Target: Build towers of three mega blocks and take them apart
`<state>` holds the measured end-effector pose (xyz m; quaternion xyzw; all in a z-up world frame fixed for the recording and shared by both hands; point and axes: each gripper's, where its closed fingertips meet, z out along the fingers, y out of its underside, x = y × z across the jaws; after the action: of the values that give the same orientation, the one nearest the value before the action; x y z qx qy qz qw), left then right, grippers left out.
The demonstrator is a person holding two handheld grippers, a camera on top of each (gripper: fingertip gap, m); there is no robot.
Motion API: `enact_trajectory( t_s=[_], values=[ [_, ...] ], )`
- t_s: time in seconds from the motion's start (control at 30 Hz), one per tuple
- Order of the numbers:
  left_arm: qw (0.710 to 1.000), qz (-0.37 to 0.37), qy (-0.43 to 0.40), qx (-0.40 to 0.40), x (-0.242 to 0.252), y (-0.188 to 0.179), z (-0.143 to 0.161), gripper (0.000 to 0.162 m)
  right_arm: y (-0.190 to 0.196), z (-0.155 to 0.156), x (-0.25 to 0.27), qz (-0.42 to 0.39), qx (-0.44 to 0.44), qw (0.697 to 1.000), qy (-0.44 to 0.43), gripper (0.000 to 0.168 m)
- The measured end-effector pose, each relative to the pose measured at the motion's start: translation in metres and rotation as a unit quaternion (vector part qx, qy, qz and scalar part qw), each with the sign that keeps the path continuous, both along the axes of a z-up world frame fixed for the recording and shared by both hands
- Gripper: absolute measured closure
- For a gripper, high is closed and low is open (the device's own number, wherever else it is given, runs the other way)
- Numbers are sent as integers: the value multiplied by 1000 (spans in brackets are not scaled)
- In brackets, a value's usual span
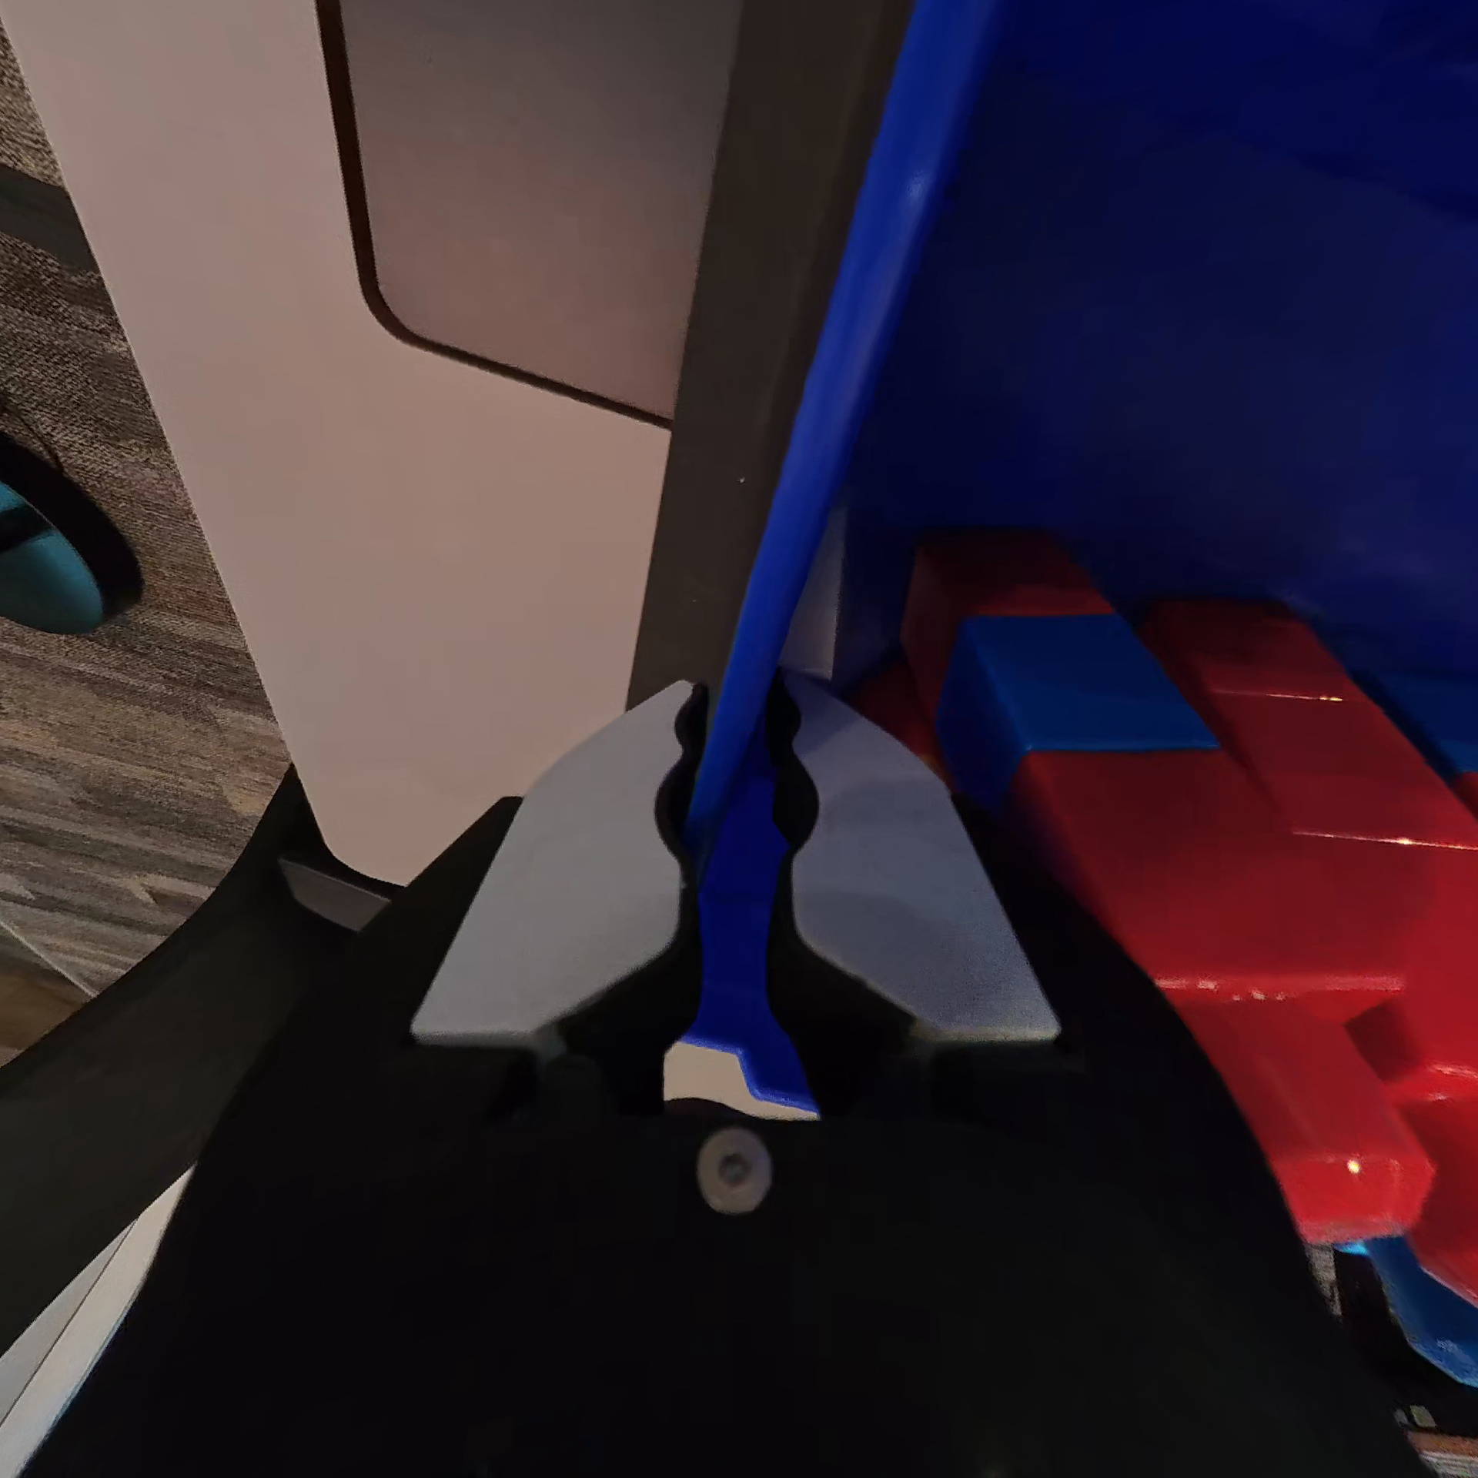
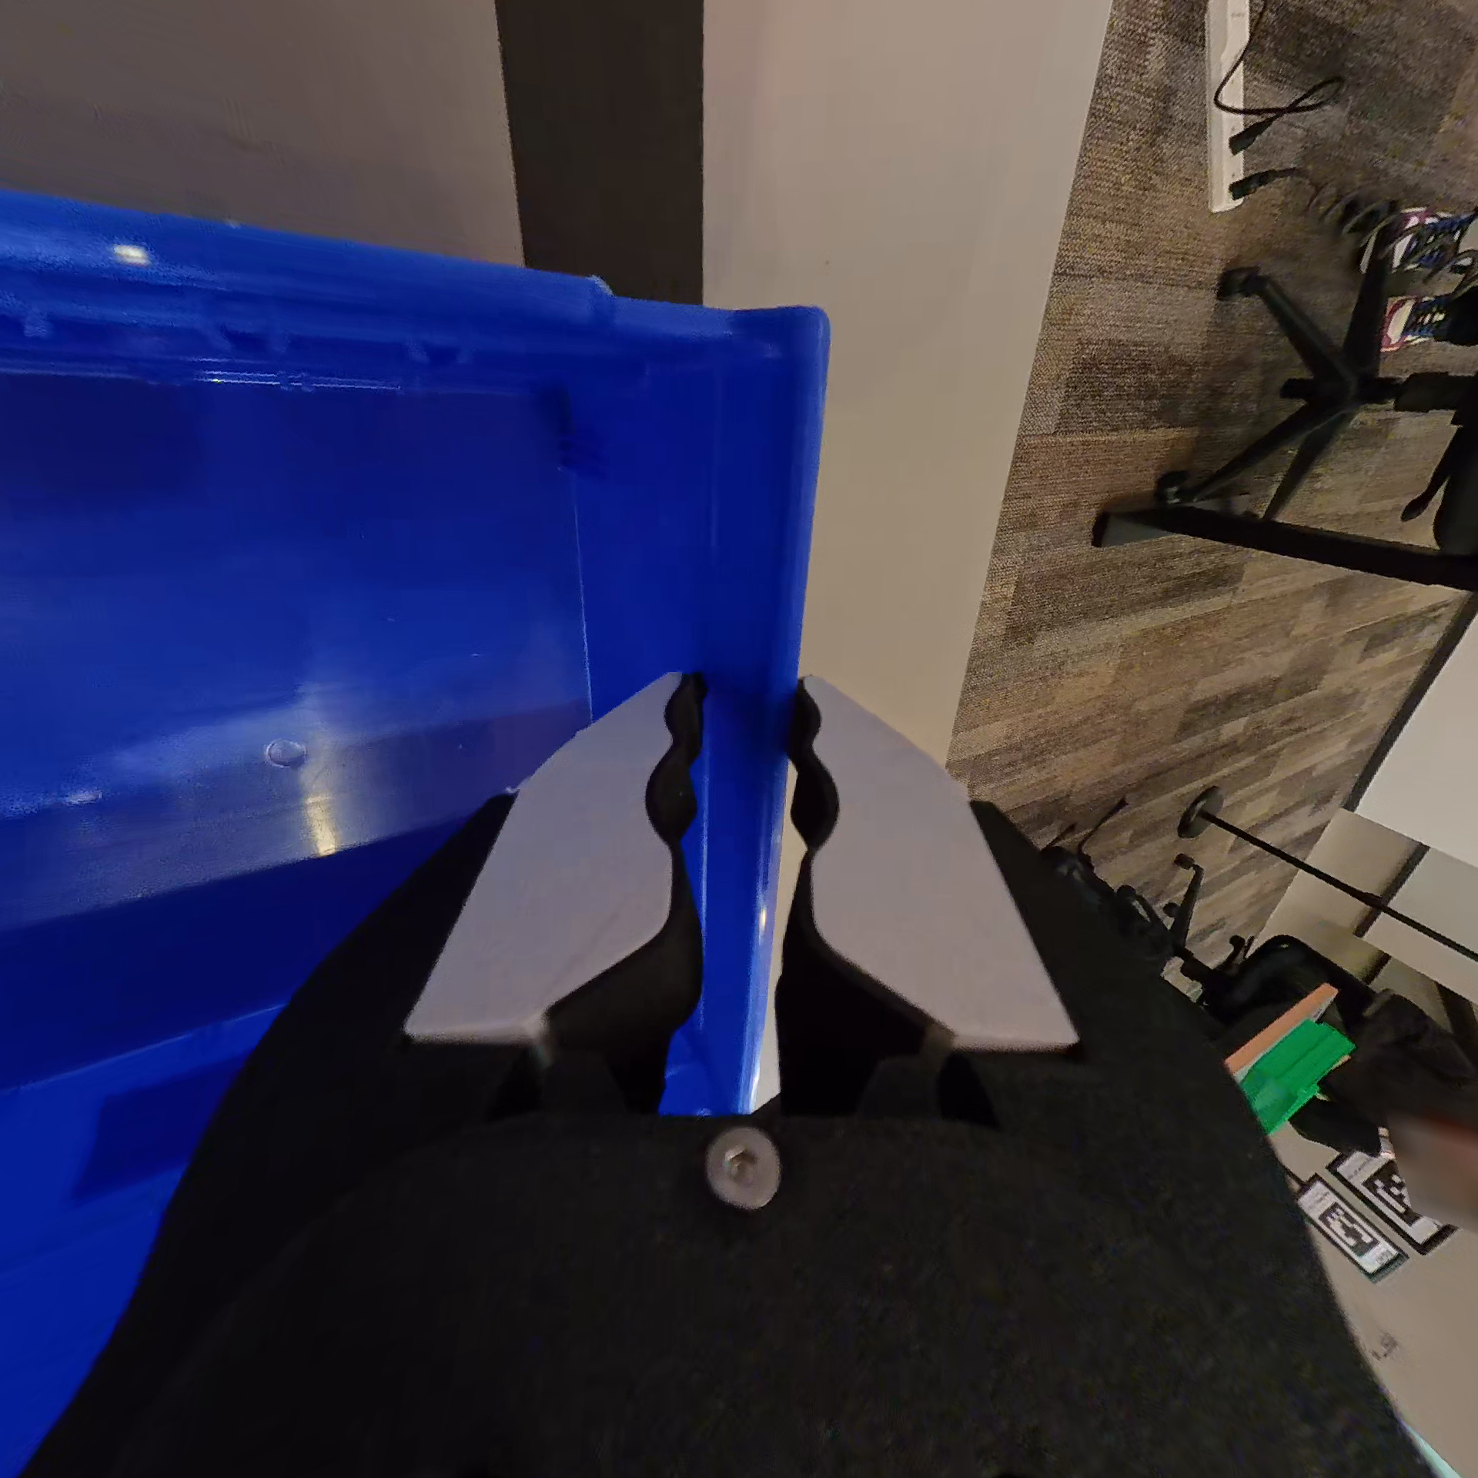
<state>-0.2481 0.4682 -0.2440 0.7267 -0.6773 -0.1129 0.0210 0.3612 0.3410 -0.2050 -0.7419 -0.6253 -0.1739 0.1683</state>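
Left wrist view: the left gripper [image 1: 736, 704] has its two grey fingers [image 1: 592, 864] closed upon the thin rim of the blue bin [image 1: 1160, 280], one finger outside the wall and one inside, the dark pads [image 1: 680, 768] pressed to the plastic; within the bin, just right of the inner finger, lies a heap of mega blocks, mostly red blocks [image 1: 1248, 896] with one blue block [image 1: 1064, 688] on top of them, loose and not stacked into a tower; left of the rim stand a dark post [image 1: 744, 400] and a white panel [image 1: 384, 560], with grey carpet [image 1: 104, 760] beyond. Right wrist view: the right gripper [image 2: 748, 688] likewise clamps the bin's flat corner edge [image 2: 740, 800] between its fingers [image 2: 904, 880], the jaws narrowed to the thickness of the edge; the bin's outer wall [image 2: 320, 560] fills the left; a pale wall [image 2: 880, 240] lies behind, and to the right the carpet [image 2: 1160, 640], an office chair base [image 2: 1312, 392], a green block [image 2: 1288, 1072] and printed marker cards [image 2: 1360, 1208].
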Motion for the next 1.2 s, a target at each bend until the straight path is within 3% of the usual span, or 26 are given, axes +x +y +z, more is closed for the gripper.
enact_trajectory(
  t_s=[0.67, 0.83, 1.03, 1.2],
  values=[
    [1000, -11, 22, 16, 12, 28, 1, 146, 44, -2, 0, 10, 44, 999, -18, 145],
    [999, 2, 18, 41, 11, 30, 5, 141, 44, -1, -1, -13, 71, 997, -15, 136],
    [993, 55, -32, 98, -1, 43, 41, 122, 35, 26, -10, -38, 115, 992, 30, 126],
    [976, 108, -125, 145, -16, 35, 91, 116, 12, 62, -14, -59, 160, 984, 58, 130]
  ],
)
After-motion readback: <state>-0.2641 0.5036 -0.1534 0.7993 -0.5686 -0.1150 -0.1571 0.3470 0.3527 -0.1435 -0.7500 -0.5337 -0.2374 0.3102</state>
